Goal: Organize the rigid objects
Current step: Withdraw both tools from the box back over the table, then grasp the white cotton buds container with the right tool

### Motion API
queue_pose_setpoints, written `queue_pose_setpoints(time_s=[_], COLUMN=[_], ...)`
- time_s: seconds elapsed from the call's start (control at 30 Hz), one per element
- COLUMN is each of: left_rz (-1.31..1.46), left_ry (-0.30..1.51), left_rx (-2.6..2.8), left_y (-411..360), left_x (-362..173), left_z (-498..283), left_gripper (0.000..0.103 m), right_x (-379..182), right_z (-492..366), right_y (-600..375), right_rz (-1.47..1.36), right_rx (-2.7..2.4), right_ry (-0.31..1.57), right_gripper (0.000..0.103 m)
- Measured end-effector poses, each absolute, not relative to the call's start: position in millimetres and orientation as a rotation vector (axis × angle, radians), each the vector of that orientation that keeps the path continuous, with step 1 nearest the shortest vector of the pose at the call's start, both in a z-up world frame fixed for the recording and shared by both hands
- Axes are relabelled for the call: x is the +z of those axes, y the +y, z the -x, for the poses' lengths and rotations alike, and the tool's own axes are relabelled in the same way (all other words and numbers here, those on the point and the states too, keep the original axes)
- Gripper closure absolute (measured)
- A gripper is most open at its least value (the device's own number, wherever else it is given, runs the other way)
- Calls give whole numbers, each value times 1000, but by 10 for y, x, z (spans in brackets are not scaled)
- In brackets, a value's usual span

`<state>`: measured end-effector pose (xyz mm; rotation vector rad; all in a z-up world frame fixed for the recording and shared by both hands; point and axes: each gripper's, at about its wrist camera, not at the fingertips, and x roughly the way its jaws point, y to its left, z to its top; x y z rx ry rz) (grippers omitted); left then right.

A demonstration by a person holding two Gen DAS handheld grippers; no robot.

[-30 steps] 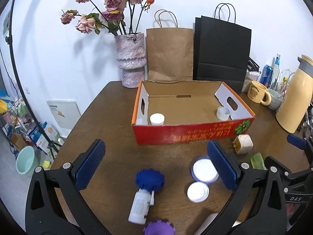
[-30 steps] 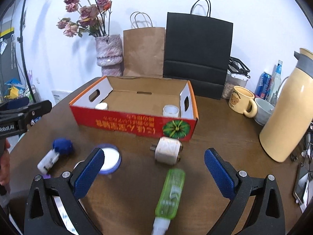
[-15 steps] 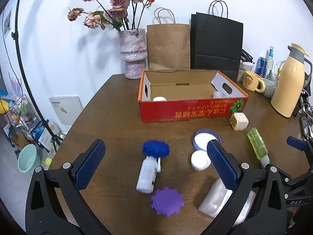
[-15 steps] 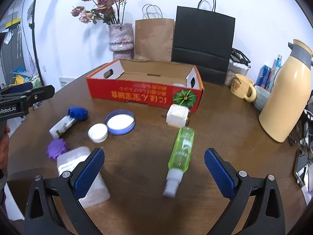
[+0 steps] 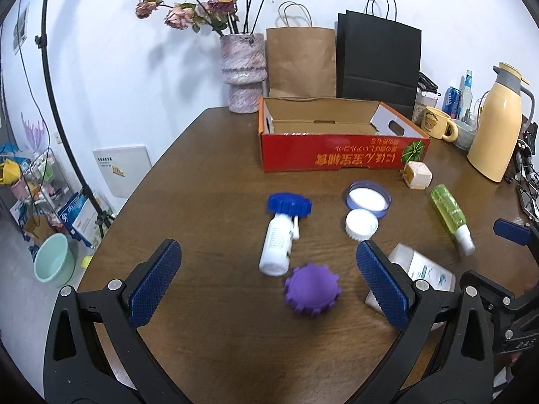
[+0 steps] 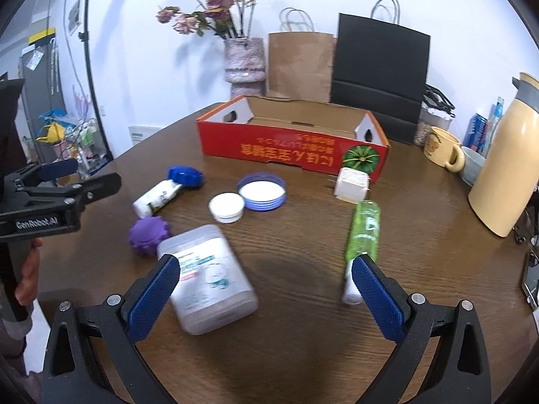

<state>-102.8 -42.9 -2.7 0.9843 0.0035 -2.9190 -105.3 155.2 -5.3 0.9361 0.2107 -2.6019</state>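
A red cardboard box stands open at the back of the brown table. In front of it lie a white bottle with a blue cap, a purple knobbed cap, a small white lid, a blue-rimmed lid, a cream cube plug, a green spray bottle and a clear rectangular tub. My left gripper is open above the purple cap. My right gripper is open near the tub.
A vase of dried roses, a brown paper bag and a black bag stand behind the box. A yellow mug, a bowl and a cream thermos sit at the right. A hand holds the left gripper's handle.
Both grippers have pulled back from the box toward the table's near side, both still open. More loose items, such as the purple cap and the tub, have come into view.
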Motion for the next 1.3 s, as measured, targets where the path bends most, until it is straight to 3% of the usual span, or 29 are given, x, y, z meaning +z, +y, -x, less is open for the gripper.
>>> queue_pose_setpoints(time_s=[1.03, 1.1, 1.13, 1.3], left_rz=[-1063, -1068, -1071, -1076], left_ry=[51, 50, 51, 43], left_rx=[-2904, -2903, -2902, -2904], left_y=[-679, -671, -665, -626], left_x=[-277, -284, -290, -291], left_z=[971, 982, 985, 994], left_gripper=[0, 0, 0, 0], right_x=[-614, -613, -618, -617], right_z=[1426, 1419, 1426, 1417], right_y=[1066, 1058, 1047, 1025], right_rz=[-1207, -1200, -1200, -1179], right_rx=[-2480, -2454, -2443, -2445], right_ry=[263, 254, 256, 282], right_gripper=[1, 13, 25, 32])
